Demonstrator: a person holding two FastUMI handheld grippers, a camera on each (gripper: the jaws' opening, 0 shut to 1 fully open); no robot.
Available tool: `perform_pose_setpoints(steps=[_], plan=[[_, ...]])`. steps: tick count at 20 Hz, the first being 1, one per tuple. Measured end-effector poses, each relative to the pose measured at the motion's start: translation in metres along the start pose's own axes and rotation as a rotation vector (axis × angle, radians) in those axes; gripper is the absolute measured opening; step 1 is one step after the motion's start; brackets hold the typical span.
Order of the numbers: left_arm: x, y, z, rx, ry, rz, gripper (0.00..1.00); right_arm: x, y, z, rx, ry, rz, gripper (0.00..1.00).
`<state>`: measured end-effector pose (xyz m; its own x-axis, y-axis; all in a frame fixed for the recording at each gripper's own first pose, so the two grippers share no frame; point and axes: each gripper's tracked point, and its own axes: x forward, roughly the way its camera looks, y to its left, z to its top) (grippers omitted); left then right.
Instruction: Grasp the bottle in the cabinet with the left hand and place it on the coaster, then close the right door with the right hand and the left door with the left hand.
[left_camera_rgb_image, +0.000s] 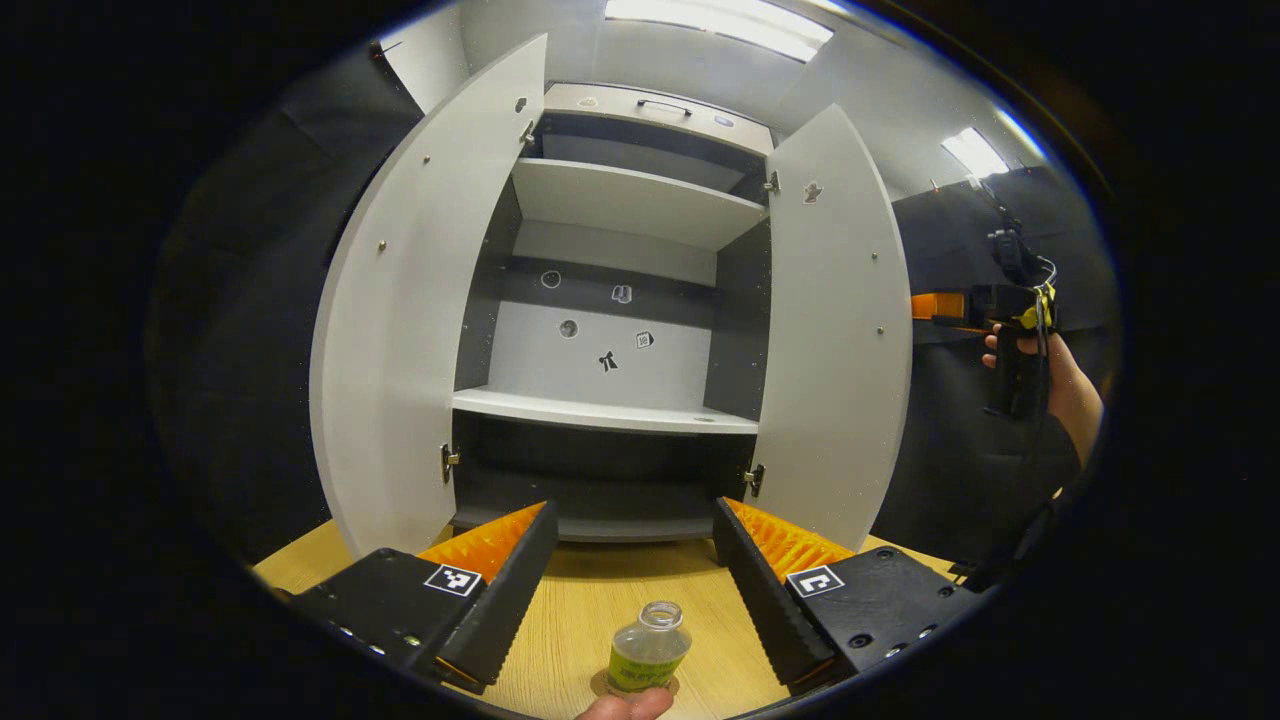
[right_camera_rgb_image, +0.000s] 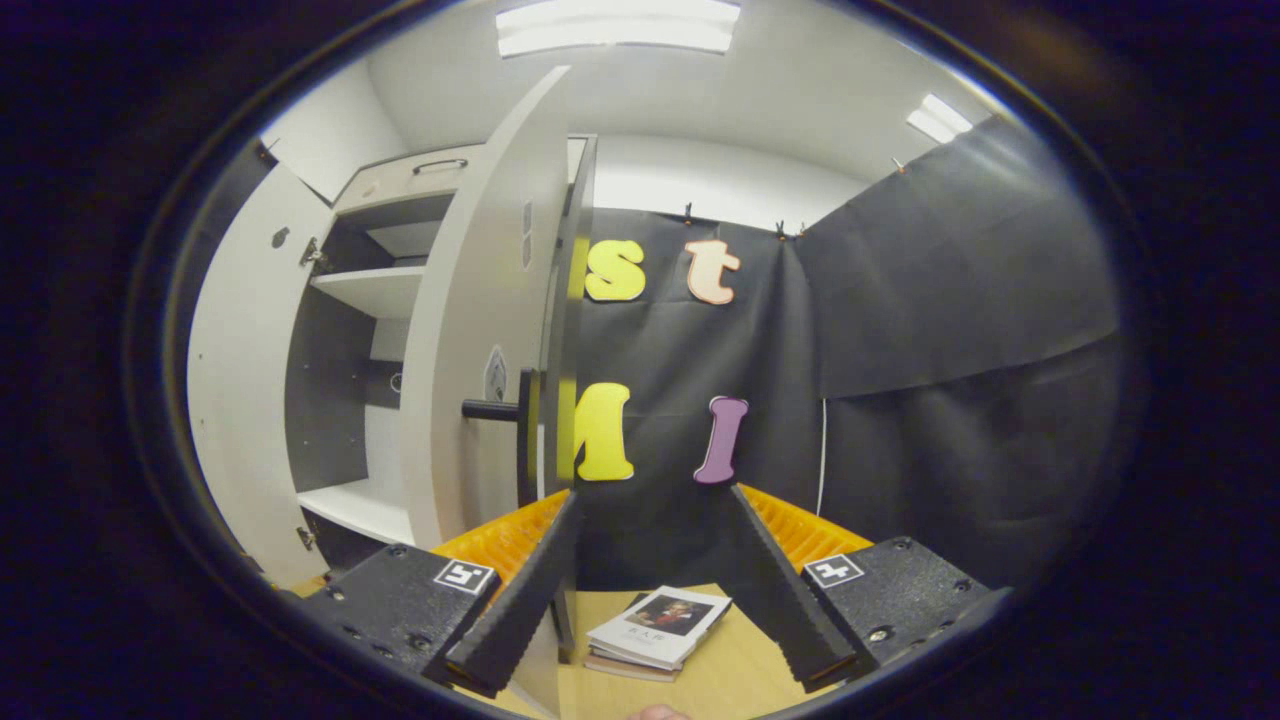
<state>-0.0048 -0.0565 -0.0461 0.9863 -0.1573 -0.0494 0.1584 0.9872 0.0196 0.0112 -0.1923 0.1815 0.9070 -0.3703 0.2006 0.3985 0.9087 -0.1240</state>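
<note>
Both grippers stand with jaws apart. Small clear glass bottle (left_camera_rgb_image: 648, 650) rests upright on the wooden table, between the left gripper (left_camera_rgb_image: 635, 585) fingers. White right door's (right_camera_rgb_image: 480, 330) edge lies just left of the right gripper (right_camera_rgb_image: 650, 590).

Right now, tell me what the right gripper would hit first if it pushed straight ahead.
Probably the outer edge of the open right door, which stands edge-on just left of centre between the right gripper's open jaws. If it passes right of that edge, the black cloth wall comes next. Depth is hard to judge.
</note>
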Motion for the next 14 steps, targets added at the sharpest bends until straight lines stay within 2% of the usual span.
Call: perform_pose_setpoints(steps=[3, 4, 5, 12, 14], plan=[[0.000, 0.004, -0.002, -0.010, -0.005, 0.001, 0.95, -0.007, 0.027, 0.002, -0.007, 0.007, 0.059, 0.97], [-0.001, 0.006, -0.004, -0.014, -0.005, 0.005, 1.00, -0.009, 0.042, 0.002, -0.002, 0.009, 0.090, 0.97], [-0.002, 0.010, -0.006, -0.014, -0.002, 0.012, 0.95, -0.009, 0.056, 0.001, -0.001, 0.014, 0.126, 0.97], [-0.018, 0.048, -0.001, 0.018, -0.010, 0.107, 0.95, 0.011, 0.152, 0.001, -0.011, 0.009, 0.304, 0.98], [-0.019, 0.054, -0.002, 0.008, -0.003, 0.123, 0.95, 0.024, 0.172, 0.001, -0.006, -0.007, 0.328, 0.98]])
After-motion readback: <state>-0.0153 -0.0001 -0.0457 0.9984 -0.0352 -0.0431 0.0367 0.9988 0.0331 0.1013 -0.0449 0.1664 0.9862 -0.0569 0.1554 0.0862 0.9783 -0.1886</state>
